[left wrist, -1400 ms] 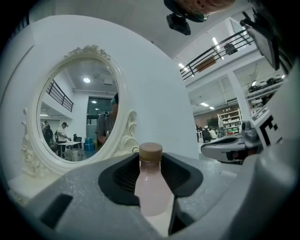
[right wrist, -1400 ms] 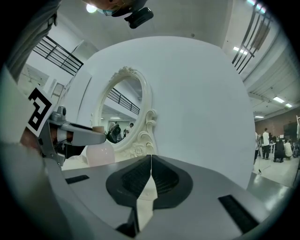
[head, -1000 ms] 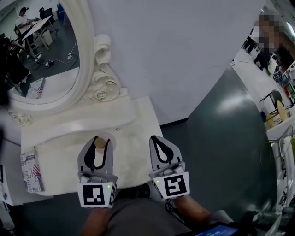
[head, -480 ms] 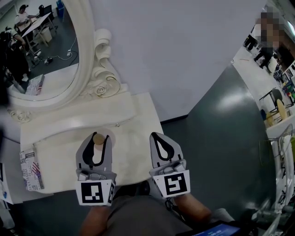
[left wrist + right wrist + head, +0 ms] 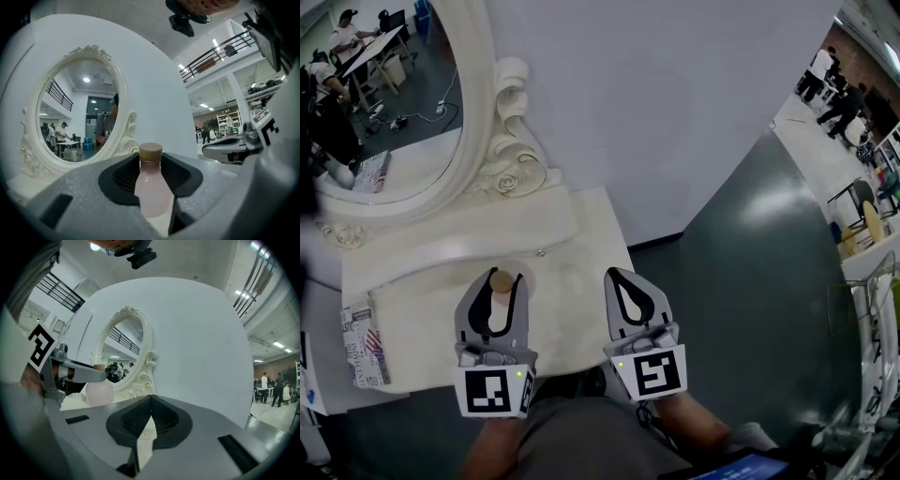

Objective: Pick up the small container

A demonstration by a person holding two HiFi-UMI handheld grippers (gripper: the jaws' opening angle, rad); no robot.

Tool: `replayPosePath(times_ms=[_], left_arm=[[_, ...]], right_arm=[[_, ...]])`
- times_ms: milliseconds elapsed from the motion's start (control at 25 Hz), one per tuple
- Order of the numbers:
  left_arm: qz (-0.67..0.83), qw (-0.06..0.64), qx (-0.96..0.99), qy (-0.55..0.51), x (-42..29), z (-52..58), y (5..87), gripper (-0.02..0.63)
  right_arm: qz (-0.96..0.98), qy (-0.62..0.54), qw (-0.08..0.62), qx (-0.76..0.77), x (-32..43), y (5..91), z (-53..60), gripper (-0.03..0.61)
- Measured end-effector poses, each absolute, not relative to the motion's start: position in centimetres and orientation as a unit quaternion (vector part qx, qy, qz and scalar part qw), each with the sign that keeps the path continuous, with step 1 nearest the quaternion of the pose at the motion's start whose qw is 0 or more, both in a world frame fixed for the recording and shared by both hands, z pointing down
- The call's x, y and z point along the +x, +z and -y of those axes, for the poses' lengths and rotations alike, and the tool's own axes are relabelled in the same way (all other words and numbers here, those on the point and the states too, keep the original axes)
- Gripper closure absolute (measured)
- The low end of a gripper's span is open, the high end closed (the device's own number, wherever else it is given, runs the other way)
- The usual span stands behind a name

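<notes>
Now the left tool (image 5: 495, 281) grips the small pink bottle (image 5: 151, 187) on the bench (image 5: 572, 272), the right tool (image 5: 619, 279) is closed and empty, and a straight lift should come next.

The left tool (image 5: 500, 277) points level and forward, its marker cube nearest the body. Its jaws stand partly apart, and their pads press on the neck of the small container (image 5: 152, 187) from both sides. The right tool (image 5: 620, 277) lies beside it, well apart and pointing the same way, with its jaws brought together at the tips and nothing between them. The left forearm (image 5: 492, 448) and right forearm (image 5: 698, 433) reach forward from the bottom edge, one behind each tool.
</notes>
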State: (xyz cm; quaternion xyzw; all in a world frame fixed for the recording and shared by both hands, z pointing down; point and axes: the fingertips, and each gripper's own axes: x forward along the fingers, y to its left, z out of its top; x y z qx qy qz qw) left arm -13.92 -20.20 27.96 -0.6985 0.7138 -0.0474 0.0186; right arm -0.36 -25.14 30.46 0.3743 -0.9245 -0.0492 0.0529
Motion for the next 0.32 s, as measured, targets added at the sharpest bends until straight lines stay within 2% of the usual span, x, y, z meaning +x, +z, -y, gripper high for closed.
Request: replayPosePath(times_ms=[320], left_arm=[[-0.714,0.016,-0.698,-0.047,-14.07,20.09,28.18,0.468]], right_arm=[[0.924,-0.047,0.054,0.377,-0.51,30.58,25.13,0.566]])
